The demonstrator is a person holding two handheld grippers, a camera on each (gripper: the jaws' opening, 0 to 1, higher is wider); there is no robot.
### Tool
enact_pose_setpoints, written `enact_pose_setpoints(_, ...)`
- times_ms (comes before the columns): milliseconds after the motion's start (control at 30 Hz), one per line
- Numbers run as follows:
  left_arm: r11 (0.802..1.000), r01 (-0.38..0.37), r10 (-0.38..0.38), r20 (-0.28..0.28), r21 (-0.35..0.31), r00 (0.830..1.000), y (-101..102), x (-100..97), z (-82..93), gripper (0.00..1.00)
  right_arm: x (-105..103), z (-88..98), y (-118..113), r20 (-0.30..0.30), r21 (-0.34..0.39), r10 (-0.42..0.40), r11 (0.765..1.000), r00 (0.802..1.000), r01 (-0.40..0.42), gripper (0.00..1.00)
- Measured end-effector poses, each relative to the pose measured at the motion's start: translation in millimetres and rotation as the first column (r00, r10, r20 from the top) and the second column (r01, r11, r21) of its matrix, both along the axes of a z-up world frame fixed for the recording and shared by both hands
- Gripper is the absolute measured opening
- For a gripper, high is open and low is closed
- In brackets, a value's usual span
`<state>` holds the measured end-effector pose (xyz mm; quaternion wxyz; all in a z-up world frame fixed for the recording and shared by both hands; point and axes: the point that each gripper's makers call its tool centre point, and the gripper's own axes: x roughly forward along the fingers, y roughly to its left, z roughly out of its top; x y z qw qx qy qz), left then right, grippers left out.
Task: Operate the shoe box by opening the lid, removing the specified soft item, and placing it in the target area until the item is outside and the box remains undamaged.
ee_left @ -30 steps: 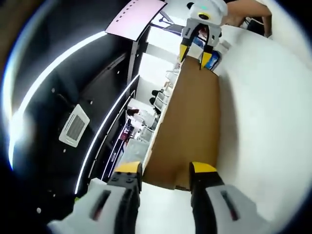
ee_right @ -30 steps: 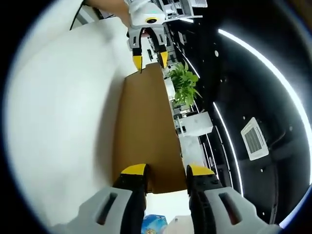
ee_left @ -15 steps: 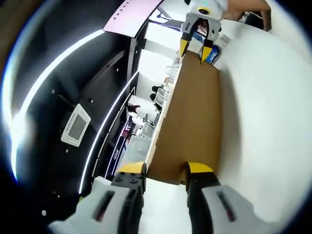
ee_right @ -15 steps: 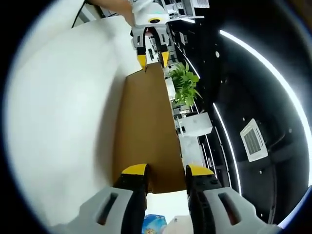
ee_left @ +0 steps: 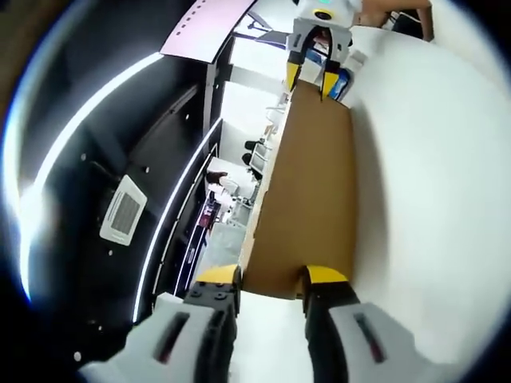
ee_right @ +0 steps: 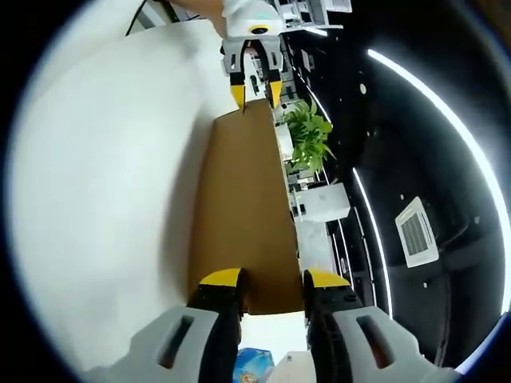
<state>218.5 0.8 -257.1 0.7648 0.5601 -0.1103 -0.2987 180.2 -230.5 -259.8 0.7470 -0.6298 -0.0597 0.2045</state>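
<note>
Centrally, a brown cardboard shoe box lid (ee_left: 311,191) stretches between both tools above a white table (ee_left: 431,199). Left gripper (ee_left: 267,277) has its yellow-tipped jaws parted at one end of the lid; right gripper (ee_right: 269,279) likewise at the opposite end. Beyond sits a green potted plant (ee_right: 307,140)

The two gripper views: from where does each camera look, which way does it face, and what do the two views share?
Left gripper view: the camera rides on the left gripper and faces along the brown cardboard lid to the right gripper; a person's arm shows behind it.
Right gripper view: the camera rides on the right gripper and faces back along the cardboard lid to the left gripper.
Shared: the lid, one gripper at each end, the white table.
</note>
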Motion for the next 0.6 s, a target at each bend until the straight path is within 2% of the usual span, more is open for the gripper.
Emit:
enact_pose_setpoints(367, 1.000, 0.011, -0.011, -0.030, -0.003, 0.999, -0.3, -0.5, -9.9, 0.33, -1.3, -7.4, 1.7, -0.020, -0.017, -0.002, 1.000, 1.000, 0.002, 0.28)
enact_pose_setpoints(600, 1.000, 0.014, -0.015, -0.029, -0.017, 0.999, -0.6, -0.7, -11.5, 0.33, -2.8, -8.9, 3.4, -0.028, -0.009, -0.002, 1.000, 1.000, 0.001, 0.29)
